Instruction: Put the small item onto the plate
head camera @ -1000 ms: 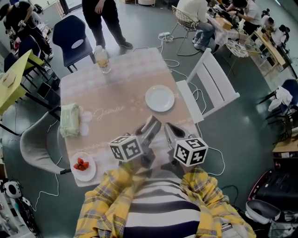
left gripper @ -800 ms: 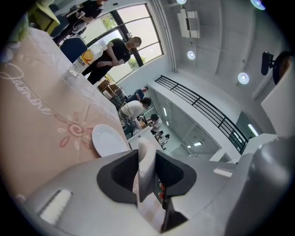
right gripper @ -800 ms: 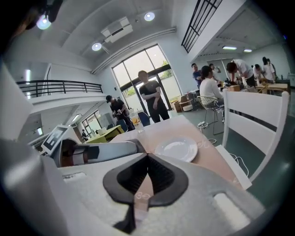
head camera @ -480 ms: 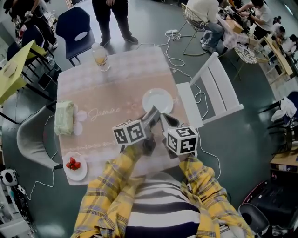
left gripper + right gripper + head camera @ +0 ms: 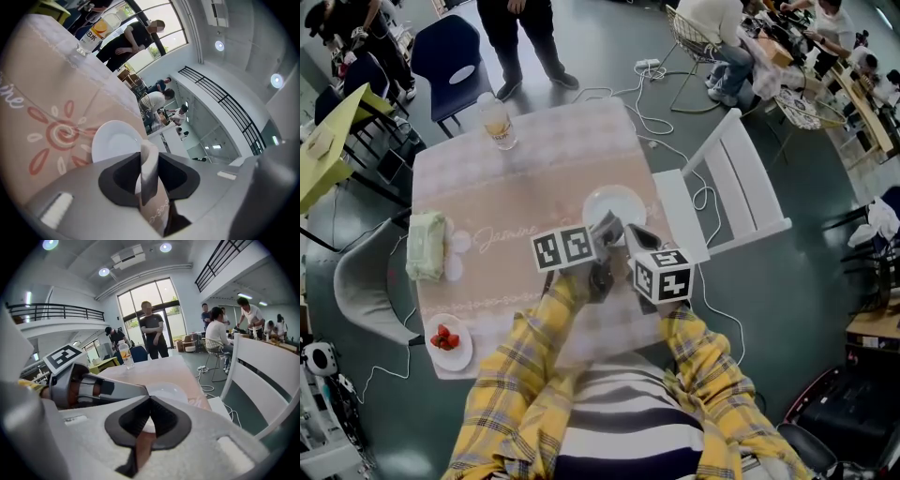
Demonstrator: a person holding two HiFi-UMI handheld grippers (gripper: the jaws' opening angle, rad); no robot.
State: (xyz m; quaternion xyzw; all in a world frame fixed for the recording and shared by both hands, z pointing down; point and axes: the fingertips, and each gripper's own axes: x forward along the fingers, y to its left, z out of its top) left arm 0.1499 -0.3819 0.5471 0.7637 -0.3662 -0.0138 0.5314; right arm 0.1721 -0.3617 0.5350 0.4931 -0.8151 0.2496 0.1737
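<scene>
Head view, nearest first: yellow plaid sleeves [image 5: 511,375] reach over the table's near edge. Each ends in a grey gripper carrying a black-and-white marker cube. The left gripper [image 5: 607,226] and right gripper [image 5: 637,234] lie side by side, tips at the near rim of the white plate [image 5: 614,195], a round, smooth, glossy dish. In the left gripper view the dark scooped pads stand a narrow slit apart, with only the printed tablecloth [image 5: 525,169] showing through. In the right gripper view the black pads meet at their tips and grip nothing.

The strawberries [image 5: 442,337], small, red and lumpy, sit on a little white saucer [image 5: 457,356] well apart from the plate, to its near left at the table corner. Left of the plate lies a soft, folded pale-green cloth [image 5: 427,246]. The tablecloth is matt pink-beige with lace-like bands. Just right of the plate stands a white slatted chair [image 5: 722,178]. Beyond the plate, at the far edge, is a clear bottle [image 5: 497,120] of yellowish liquid.
</scene>
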